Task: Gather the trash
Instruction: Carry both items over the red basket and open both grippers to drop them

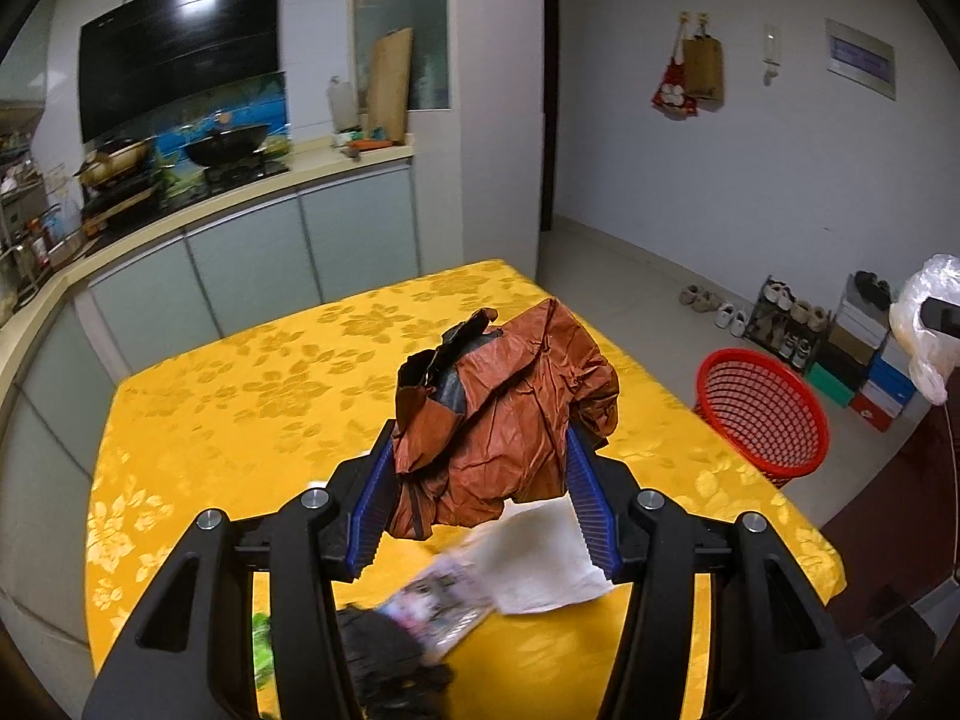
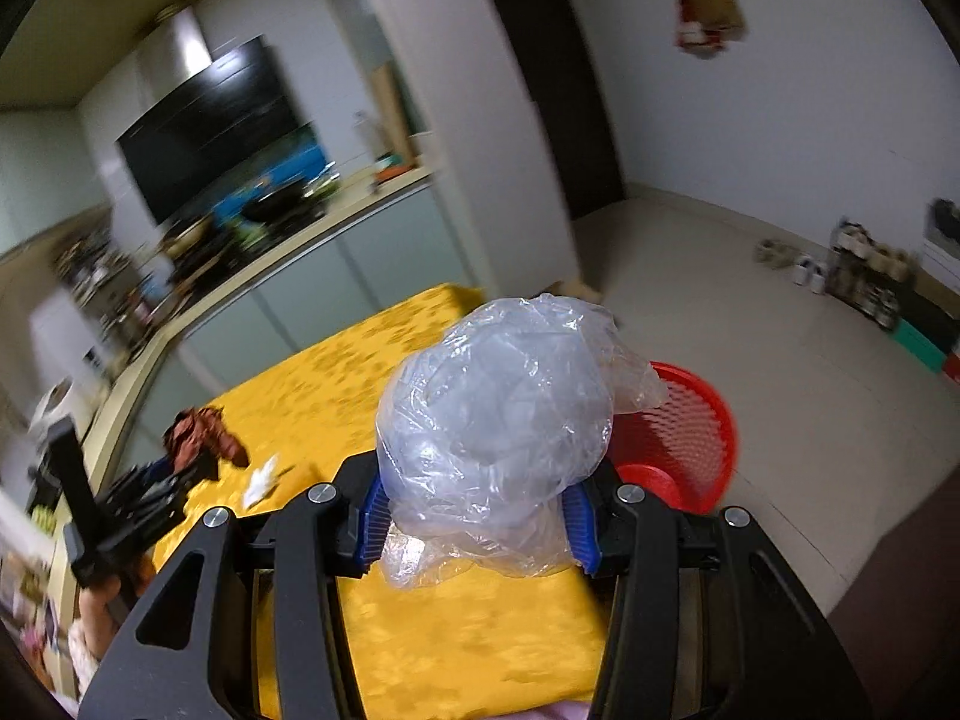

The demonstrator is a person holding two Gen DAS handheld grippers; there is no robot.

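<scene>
Black finger arms fill the bottom of both wrist views. On the left, the left gripper (image 1: 480,480) has its blue pads (image 1: 375,504) pinching a crumpled brown wrapper (image 1: 504,414), held clear above the yellow tablecloth (image 1: 240,408). Below it on the cloth lie a dark glove (image 1: 390,660), a printed packet (image 1: 438,600) and a white paper (image 1: 540,564). To the right, on the floor just beside the table, stands a red basket (image 1: 762,414). The right gripper (image 2: 477,519) pinches a clear plastic bag (image 2: 498,420) between its pads (image 2: 375,519), above the table edge, with the basket (image 2: 690,438) just behind it in that view.
</scene>
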